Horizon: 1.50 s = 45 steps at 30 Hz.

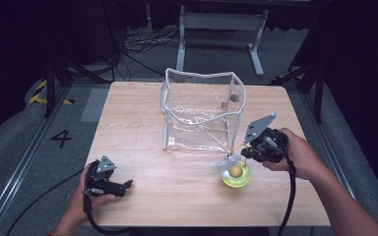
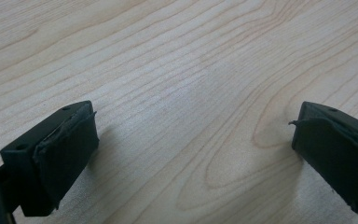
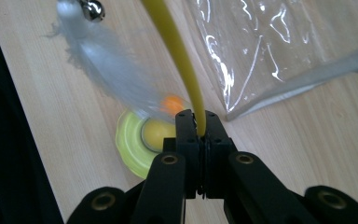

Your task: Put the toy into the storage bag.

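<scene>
Now the right gripper (image 3: 200, 130) is clamped on the thin yellow wand (image 3: 179, 56) — arching up from the jaws toward its white feather (image 3: 107, 70).

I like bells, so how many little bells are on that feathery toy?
1 that I can see: a small silver bell at the top of the white feather, above the yellow base. Others may be hidden.

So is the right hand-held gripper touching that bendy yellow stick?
Touching. The right gripper view shows the right hand-held gripper with its jaws shut tight on the yellow stick, which rises from between them.
</scene>
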Each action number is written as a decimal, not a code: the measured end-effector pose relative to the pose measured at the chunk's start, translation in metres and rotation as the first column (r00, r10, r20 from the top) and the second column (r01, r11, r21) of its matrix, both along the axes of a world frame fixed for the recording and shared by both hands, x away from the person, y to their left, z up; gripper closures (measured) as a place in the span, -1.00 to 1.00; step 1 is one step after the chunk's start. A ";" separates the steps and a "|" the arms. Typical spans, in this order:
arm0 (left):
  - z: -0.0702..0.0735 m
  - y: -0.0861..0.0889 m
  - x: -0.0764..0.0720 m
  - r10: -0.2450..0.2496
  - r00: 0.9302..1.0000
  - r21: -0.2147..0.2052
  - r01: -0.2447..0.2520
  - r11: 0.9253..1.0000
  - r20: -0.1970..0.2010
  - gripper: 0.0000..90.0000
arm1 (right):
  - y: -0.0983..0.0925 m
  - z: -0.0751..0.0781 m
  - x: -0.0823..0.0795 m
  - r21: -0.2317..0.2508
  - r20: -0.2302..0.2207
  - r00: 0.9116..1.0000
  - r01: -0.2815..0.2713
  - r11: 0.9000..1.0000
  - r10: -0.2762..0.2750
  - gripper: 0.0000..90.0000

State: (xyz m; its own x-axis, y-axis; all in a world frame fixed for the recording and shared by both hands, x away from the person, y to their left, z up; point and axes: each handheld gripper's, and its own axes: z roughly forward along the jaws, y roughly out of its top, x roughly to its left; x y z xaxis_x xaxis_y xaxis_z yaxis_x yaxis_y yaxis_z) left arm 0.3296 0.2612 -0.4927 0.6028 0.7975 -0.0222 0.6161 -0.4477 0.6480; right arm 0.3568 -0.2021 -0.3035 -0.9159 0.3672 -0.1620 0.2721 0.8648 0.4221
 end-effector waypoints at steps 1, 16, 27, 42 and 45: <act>0.000 0.000 0.000 0.000 1.000 0.000 0.000 1.000 0.000 -0.99 | -0.004 0.002 0.000 -0.001 0.008 1.000 0.012 1.000 -0.012 0.96; 0.000 0.000 0.000 0.000 1.000 0.000 0.000 1.000 0.000 -0.99 | -0.048 0.033 0.006 0.014 0.046 0.992 0.119 0.993 -0.119 0.96; 0.000 0.000 0.000 0.001 1.000 0.000 -0.001 1.000 0.001 -0.99 | -0.073 0.054 0.028 0.024 0.070 0.968 0.242 0.970 -0.243 0.96; 0.000 0.000 0.000 0.001 1.000 0.000 -0.001 1.000 0.000 -0.99 | -0.085 0.075 0.067 0.041 0.093 0.933 0.346 0.937 -0.348 0.96; 0.000 0.000 0.000 0.002 1.000 0.000 -0.002 1.000 0.003 -0.99 | -0.085 0.081 0.072 0.039 0.101 0.931 0.349 0.936 -0.351 0.96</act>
